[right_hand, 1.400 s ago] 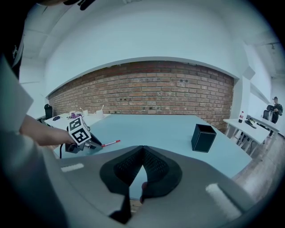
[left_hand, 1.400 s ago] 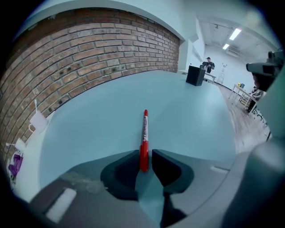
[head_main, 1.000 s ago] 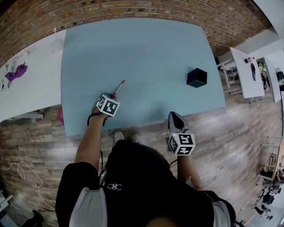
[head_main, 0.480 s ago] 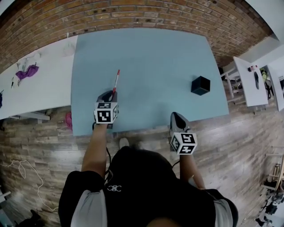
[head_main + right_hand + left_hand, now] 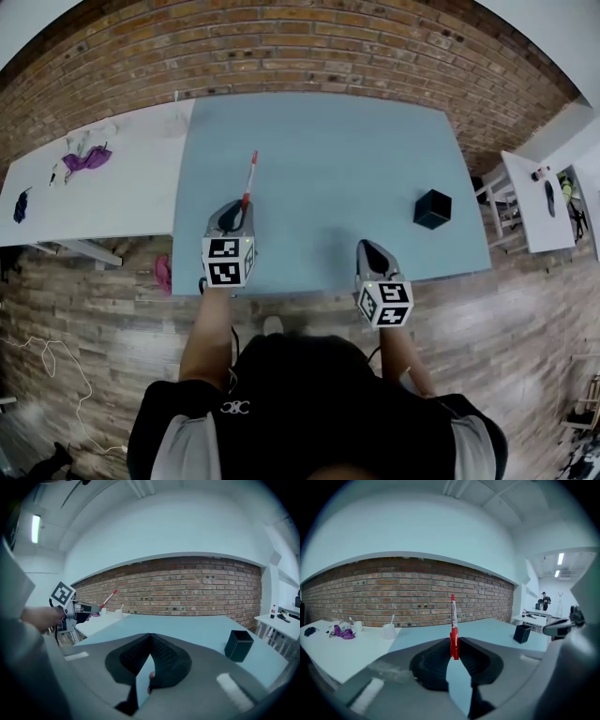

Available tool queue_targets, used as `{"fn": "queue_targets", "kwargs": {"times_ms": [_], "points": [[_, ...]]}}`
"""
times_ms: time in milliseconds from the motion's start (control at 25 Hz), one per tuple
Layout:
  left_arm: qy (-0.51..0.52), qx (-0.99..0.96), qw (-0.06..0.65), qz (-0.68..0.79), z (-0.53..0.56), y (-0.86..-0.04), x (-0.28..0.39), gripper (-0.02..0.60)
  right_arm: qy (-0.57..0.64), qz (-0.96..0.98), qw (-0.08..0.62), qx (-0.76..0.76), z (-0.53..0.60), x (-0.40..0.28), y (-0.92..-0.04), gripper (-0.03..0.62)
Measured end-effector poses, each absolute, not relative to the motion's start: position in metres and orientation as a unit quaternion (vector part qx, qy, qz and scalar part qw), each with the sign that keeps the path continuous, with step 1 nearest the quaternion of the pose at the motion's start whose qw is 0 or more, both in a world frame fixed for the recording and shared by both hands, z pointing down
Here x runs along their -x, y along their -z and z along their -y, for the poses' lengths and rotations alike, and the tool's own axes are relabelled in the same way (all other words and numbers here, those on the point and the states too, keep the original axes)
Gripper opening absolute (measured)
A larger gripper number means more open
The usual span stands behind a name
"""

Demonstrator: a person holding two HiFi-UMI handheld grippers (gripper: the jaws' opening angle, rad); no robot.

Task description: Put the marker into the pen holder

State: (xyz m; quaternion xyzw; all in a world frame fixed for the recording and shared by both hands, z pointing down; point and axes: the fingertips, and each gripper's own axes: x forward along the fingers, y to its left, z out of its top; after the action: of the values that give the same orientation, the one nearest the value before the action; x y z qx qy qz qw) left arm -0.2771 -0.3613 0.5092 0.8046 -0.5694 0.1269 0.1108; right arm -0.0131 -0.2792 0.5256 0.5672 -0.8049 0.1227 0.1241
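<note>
Well to the left of the pen holder (image 5: 432,208), over the near part of the blue table (image 5: 328,141), the left gripper (image 5: 233,217) is clamped on the red marker (image 5: 248,178). It grips the marker near its lower end, and in the left gripper view the barrel rises straight from between the pads. Most of the marker's length is free, tilted up and away from the person. The step in hand looks like the carry toward the pen holder, which stands upright with its open top clear. It would go best by travelling sideways at this height and then rolling the wrist so the free end points down over the opening. The pads should let go only once the tip is inside the walls, because such a low grip could let the long barrel swing and catch the rim. The left forearm (image 5: 211,323) reaches straight forward, marker cube up. The right gripper (image 5: 368,251), nearer the pen holder at the table's near edge, has its jaws together on nothing
</note>
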Motion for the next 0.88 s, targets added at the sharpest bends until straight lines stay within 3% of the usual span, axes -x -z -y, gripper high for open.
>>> {"fn": "queue_targets", "kwargs": {"times_ms": [480,880], "points": [[-0.117,-0.793,0.117,0.587,0.345,-0.521,0.299,0.067,-0.099,0.827,0.133,-0.537,0.304,0.043,-0.515,0.005],[-0.108,-0.8,0.143,0.573,0.371,-0.549,0.32,0.067,-0.087,0.814,0.181,-0.545,0.319,0.062,-0.525,0.005]]}}
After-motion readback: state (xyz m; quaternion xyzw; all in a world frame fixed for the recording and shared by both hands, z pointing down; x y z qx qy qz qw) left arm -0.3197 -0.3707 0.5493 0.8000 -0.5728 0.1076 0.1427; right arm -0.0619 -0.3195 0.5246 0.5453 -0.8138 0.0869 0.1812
